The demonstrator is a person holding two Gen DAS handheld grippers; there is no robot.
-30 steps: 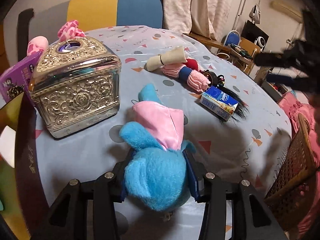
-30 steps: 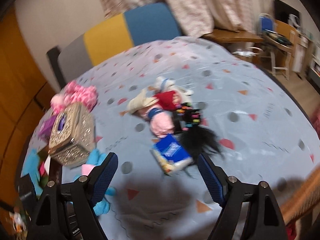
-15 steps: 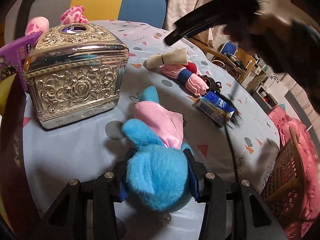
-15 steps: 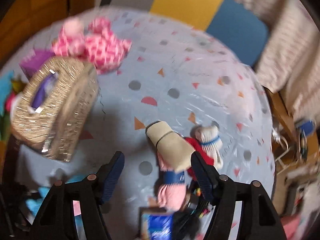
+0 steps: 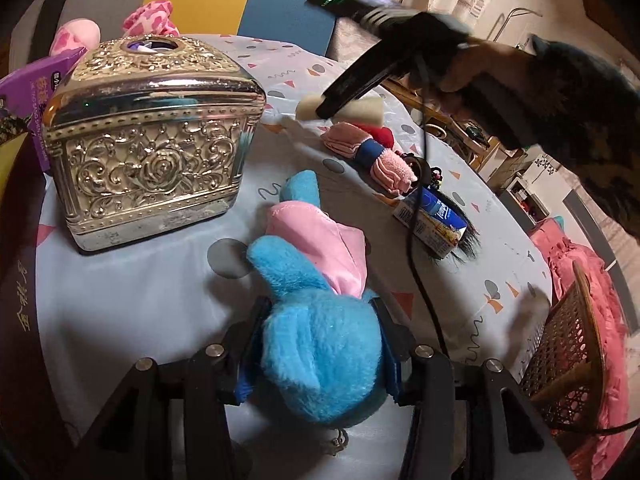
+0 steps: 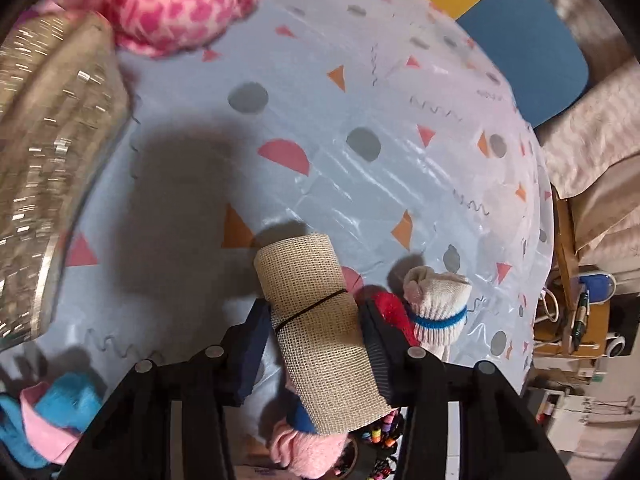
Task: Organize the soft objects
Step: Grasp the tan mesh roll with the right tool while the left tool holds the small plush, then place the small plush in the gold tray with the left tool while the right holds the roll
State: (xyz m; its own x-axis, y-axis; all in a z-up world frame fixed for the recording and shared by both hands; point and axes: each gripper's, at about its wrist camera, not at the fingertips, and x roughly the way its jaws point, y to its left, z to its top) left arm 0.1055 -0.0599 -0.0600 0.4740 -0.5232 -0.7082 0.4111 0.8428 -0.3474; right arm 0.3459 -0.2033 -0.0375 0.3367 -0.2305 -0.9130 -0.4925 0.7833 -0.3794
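Left tool (image 5: 320, 354) clenched on blue plush (image 5: 320, 368), low on bench (image 5: 120, 300). Gold box (image 5: 152, 152) stands left-rear, near plush. Right tool (image 6: 314, 344) just closing around burlap roll (image 6: 320, 332); pads at its sides. Pink sock (image 5: 376, 156), carton (image 5: 432, 220) beside roll.

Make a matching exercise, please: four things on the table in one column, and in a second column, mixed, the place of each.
Things:
1. blue plush toy
2. burlap roll
3. tissue pack
4. pink spotted plush

Places:
A. behind the silver box
B. lying free on the tablecloth, on the black hair
C. between the left gripper's jaws
D. between the right gripper's jaws, which have just been closing

Pairs: 1-C, 2-D, 3-B, 4-A
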